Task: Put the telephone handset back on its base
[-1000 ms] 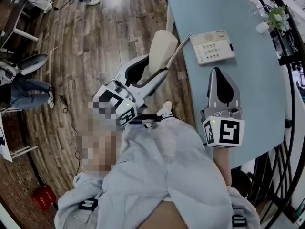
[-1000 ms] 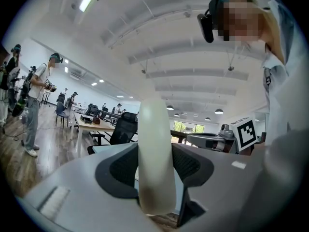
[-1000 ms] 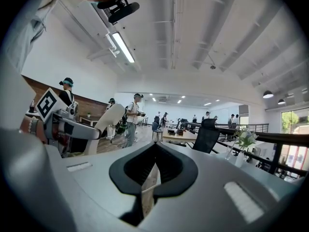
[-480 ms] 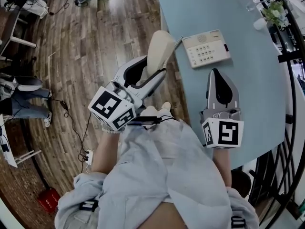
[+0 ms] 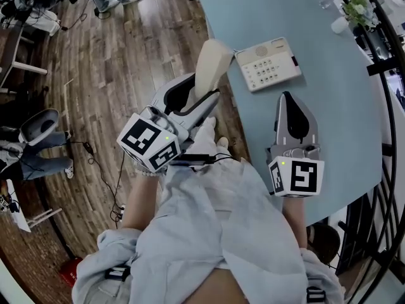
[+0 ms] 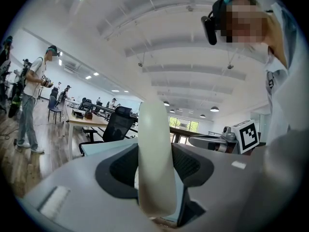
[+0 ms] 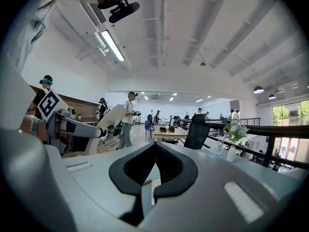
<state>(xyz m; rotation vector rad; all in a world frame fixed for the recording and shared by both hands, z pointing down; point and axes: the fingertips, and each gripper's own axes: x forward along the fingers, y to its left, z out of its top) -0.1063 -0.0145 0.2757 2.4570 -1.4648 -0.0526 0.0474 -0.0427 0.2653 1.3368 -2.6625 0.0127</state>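
Two grippers. Left gripper (image 5: 202,88) clamped on cream telephone handset (image 5: 211,62), tilted, just left of telephone base (image 5: 268,64), past table (image 5: 345,116) edge. Right gripper (image 5: 288,100) jaws together, empty, near base, on person's side.

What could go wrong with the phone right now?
1. The handset sits in the left hand-held gripper out over the wooden floor, not the table; if it slips, it could fall far.
2. The base lies near the table edge, so a clumsy landing might push it off.
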